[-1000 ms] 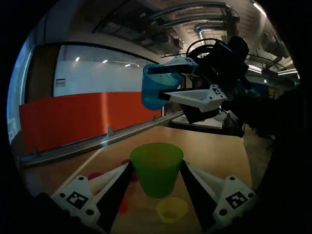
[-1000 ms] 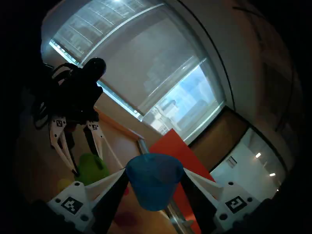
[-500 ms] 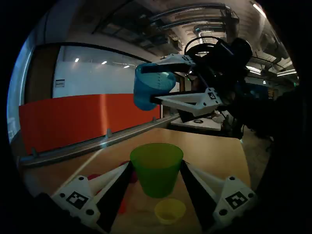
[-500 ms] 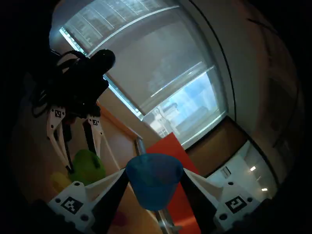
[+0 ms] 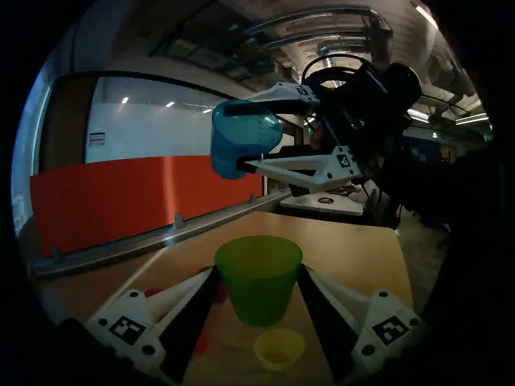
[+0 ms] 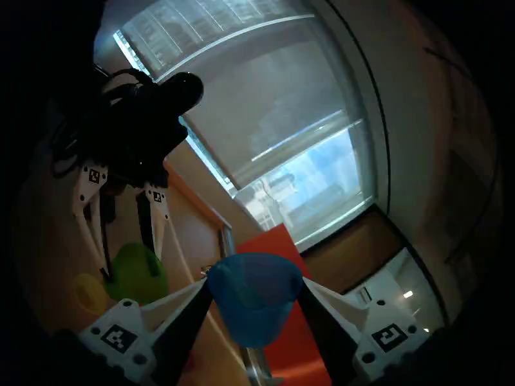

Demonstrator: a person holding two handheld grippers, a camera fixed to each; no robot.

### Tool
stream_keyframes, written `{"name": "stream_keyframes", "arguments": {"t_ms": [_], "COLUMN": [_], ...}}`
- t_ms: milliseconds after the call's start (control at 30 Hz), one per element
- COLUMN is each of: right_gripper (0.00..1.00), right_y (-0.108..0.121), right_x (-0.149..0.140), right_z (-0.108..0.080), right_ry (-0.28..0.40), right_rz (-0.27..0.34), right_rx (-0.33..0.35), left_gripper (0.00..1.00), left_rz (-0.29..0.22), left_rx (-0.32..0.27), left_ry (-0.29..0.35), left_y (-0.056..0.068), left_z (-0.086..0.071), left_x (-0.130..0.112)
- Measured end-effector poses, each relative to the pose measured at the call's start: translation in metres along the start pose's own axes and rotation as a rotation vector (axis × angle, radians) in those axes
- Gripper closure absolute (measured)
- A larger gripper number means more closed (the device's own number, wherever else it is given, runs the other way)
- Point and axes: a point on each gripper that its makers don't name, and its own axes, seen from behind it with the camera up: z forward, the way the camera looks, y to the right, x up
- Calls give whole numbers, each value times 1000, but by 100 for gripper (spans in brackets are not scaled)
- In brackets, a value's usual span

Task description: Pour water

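Carried the blue cup [image 5: 243, 138] further left and a touch higher across the left gripper view than a second ago. Rolled it more as well: in the right gripper view, swung the window [image 6: 283, 122] round and slid the green cup [image 6: 135, 273] lower left.

Clamped on the blue cup with the right gripper [image 6: 254, 289], both fingers pressed to its sides, high over the far part of the wooden table [image 5: 351, 251]. Clamped on the green cup with the left gripper [image 5: 259, 283], upright, mouth up, near and below the blue one. Cannot tell whether resting on the table or lifted just off it.

Could miss from here: blue cup well apart from the green rim, high and off to its far left, already tipped with the mouth partly showing. Tipping further before closing in would likely send water onto the table or over the small yellow cup [image 5: 279, 347] standing just near of the green one.

Cannot make out water in either cup. Hard to identify the reddish things [image 5: 153, 291] on the table, partly hidden behind the left finger. Dark overall, with the hand behind the right gripper lost in shadow.
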Motion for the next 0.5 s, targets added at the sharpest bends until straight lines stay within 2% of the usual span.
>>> {"name": "stream_keyframes", "arguments": {"t_ms": [500], "right_gripper": [9], "right_y": [2], "right_x": [8], "right_z": [7], "right_ry": [3], "right_rz": [-83], "right_rx": [-4], "left_gripper": [14], "left_rz": [1], "left_rx": [1], "left_ry": [2], "left_y": [-1], "left_z": [-1], "left_x": [-1]}}
